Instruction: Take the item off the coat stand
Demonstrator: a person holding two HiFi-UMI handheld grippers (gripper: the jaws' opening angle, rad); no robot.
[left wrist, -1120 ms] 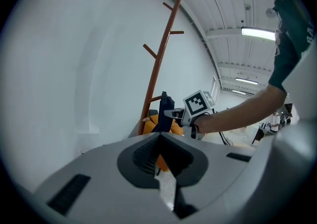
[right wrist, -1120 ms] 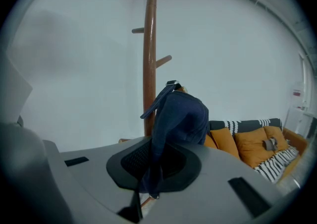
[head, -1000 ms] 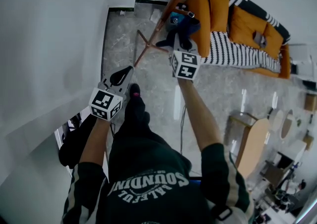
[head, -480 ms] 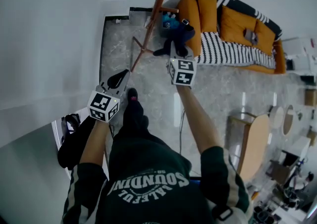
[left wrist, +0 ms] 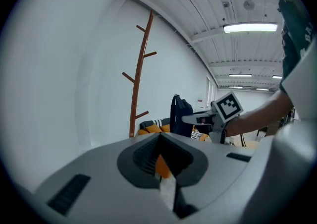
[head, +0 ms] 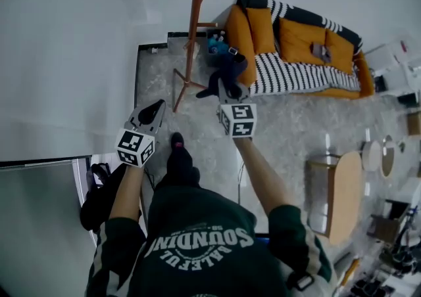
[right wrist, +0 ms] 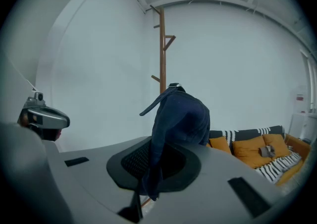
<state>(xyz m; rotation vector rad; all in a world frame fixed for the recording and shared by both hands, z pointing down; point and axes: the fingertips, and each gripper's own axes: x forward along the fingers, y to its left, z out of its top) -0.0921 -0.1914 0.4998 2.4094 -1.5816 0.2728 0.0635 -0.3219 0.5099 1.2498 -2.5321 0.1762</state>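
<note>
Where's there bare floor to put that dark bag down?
The widest bare floor lies in front of the striped sofa, reaching to the wooden table. It is crowded in the corner between the feet of the coat stand and the sofa's end, where the bag hangs.

Both arms reach forward, the right gripper (head: pixel 225 92) farther out than the left.
The right fingers are pinched on a dark blue bag (right wrist: pixel 181 119); the left gripper (head: pixel 156 108) has its fingers together, empty.
</note>
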